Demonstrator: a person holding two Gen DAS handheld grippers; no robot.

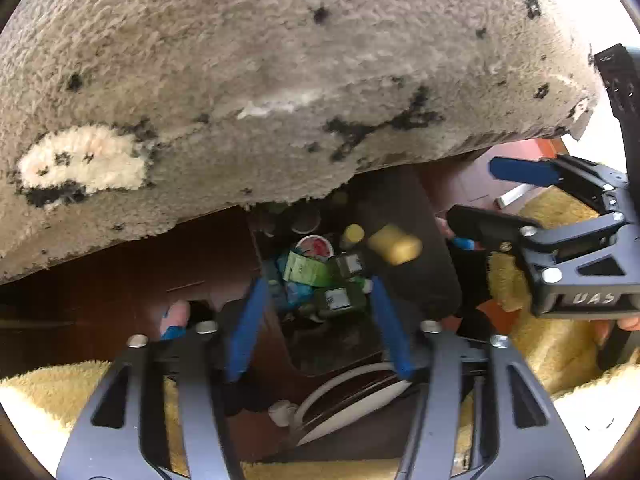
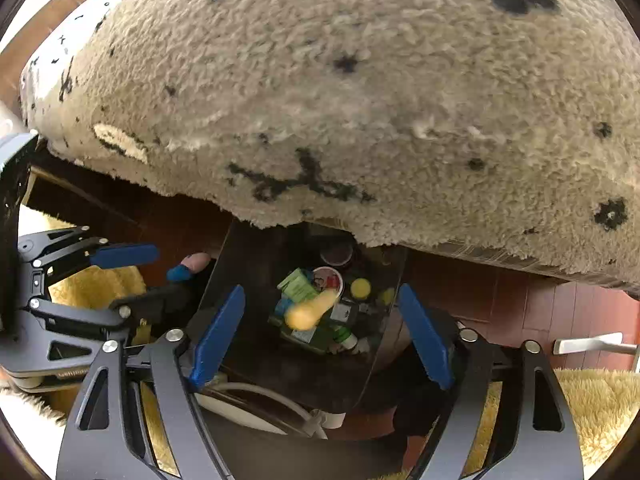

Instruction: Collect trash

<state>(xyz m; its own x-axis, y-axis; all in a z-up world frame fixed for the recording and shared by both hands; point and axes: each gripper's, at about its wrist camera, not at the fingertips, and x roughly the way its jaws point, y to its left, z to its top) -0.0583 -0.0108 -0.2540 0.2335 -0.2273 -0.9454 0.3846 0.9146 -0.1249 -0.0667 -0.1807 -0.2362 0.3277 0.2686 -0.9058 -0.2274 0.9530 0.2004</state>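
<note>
A dark trash bin (image 1: 412, 216) (image 2: 248, 264) stands open below both grippers. Inside lie a green carton (image 1: 304, 268) (image 2: 296, 286), a printed cup (image 1: 316, 246) (image 2: 330, 280), a yellow cap (image 1: 352, 234) (image 2: 360, 288) and several other pieces. A blurred yellow cylinder (image 1: 394, 244) (image 2: 310, 312) hangs over the opening, and neither gripper touches it. My left gripper (image 1: 318, 282) points down at the bin, open and empty. My right gripper (image 2: 320, 290) points down beside it, jaws wide and empty; the left wrist view shows it at the right (image 1: 472, 194).
A grey shaggy blanket (image 1: 280, 60) (image 2: 360, 80) with black marks overhangs the bin's far side. A yellow fluffy rug (image 1: 560, 352) (image 2: 592, 396) lies on red-brown floorboards (image 2: 560, 308). A white cable loop (image 1: 352, 392) sits near the bin. A person's finger (image 2: 192, 264) shows at the left handle.
</note>
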